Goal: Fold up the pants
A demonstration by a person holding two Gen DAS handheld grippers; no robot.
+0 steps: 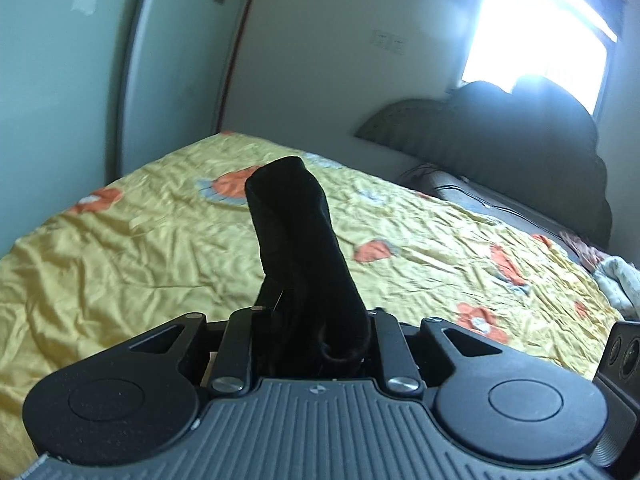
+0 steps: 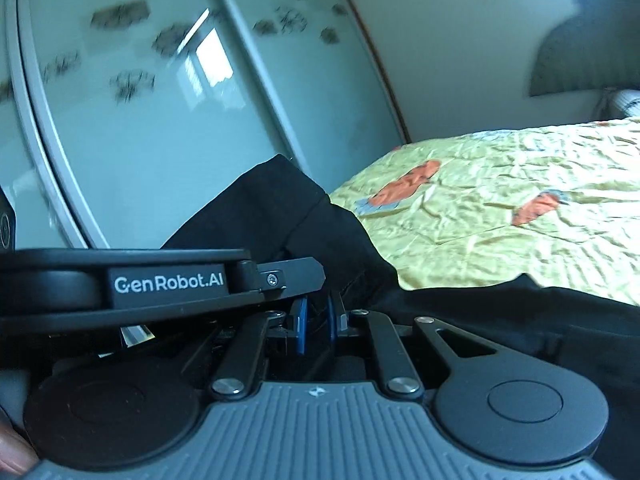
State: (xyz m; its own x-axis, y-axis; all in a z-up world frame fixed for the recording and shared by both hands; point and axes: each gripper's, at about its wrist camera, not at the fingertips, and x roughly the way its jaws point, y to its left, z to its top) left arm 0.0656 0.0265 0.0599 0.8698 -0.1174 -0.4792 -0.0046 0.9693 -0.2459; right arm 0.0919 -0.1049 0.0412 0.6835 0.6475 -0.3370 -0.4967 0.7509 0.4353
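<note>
Both grips are made: left hand-held gripper [image 1: 308, 280] and right hand-held gripper [image 2: 316, 312] are clamped on the black fabric pants [image 1: 296, 240], raised above the yellow floral bedspread [image 1: 160, 248]. Folding and laying flat remain.

Left wrist view: pants [image 1: 298, 248] rise at frame centre before the bedspread [image 1: 120, 248]; headboard [image 1: 500, 148] upper right, wardrobe door [image 1: 60, 80] upper left, window [image 1: 540, 28] above the headboard.

Crumpled yellow bedspread with orange flower print [image 1: 160, 248] covers bed. Dark scalloped padded headboard [image 1: 520, 140] at far end, against pale wall. Bright window [image 1: 540, 28] above headboard. Glossy grey-green sliding wardrobe doors with dark floral decals [image 2: 140, 100] beside bed. Light wall switch plate [image 1: 389, 40] left of window.
</note>
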